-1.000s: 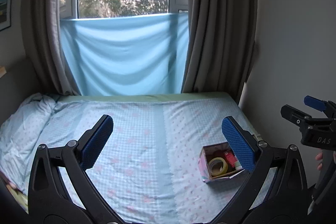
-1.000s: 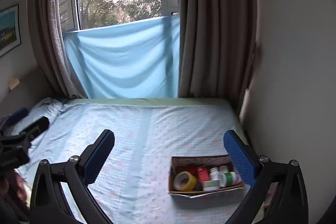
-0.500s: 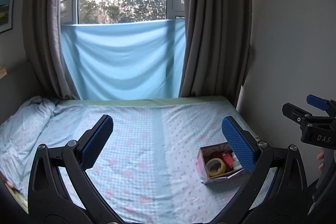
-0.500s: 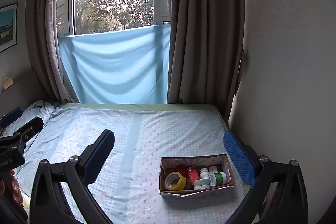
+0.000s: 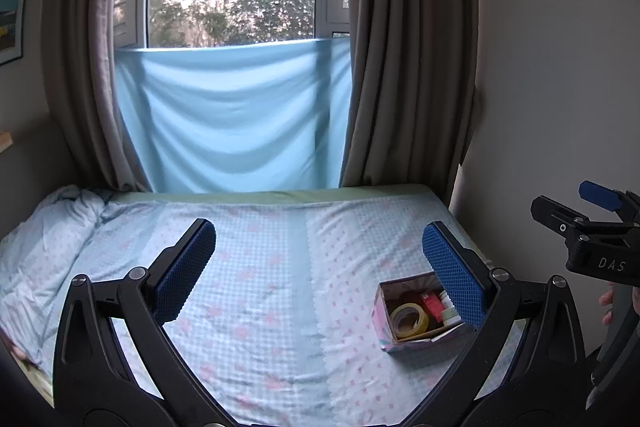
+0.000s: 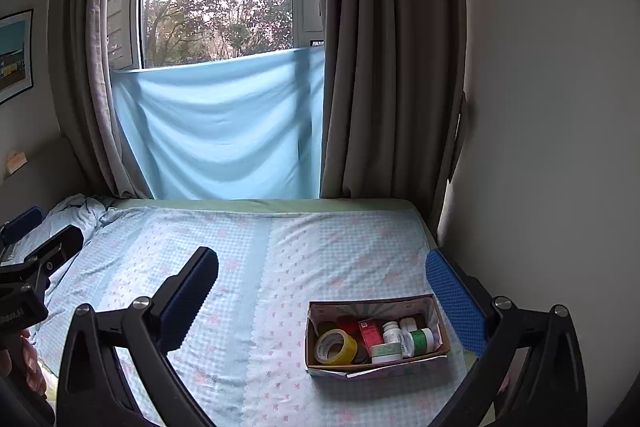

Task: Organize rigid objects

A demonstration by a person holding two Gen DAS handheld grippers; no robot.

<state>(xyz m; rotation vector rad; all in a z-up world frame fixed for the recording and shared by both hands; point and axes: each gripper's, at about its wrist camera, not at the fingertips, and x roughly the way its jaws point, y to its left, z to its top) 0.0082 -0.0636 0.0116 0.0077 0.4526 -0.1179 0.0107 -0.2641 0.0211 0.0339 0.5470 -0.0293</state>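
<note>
A small open cardboard box [image 6: 374, 367] stands on the bed near its right front corner; it also shows in the left wrist view [image 5: 386, 339]. It holds a yellow tape roll [image 6: 335, 347], a red carton [image 6: 370, 333], white bottles [image 6: 393, 334] and a green-labelled bottle [image 6: 420, 341]. My left gripper [image 5: 319, 271] is open and empty, held above the bed, with the box beside its right finger. My right gripper [image 6: 322, 295] is open and empty above the bed, the box between its fingers but far below.
The bed [image 6: 248, 267] has a blue checked sheet with a crumpled duvet [image 5: 44, 227] at the left. A white wall [image 6: 540, 147] runs close along the bed's right side. Grey curtains [image 6: 392, 67] and a blue cloth [image 6: 224, 127] hang at the window behind.
Both grippers have pulled back and risen, so the box looks smaller and farther off. Both stay open and empty.
</note>
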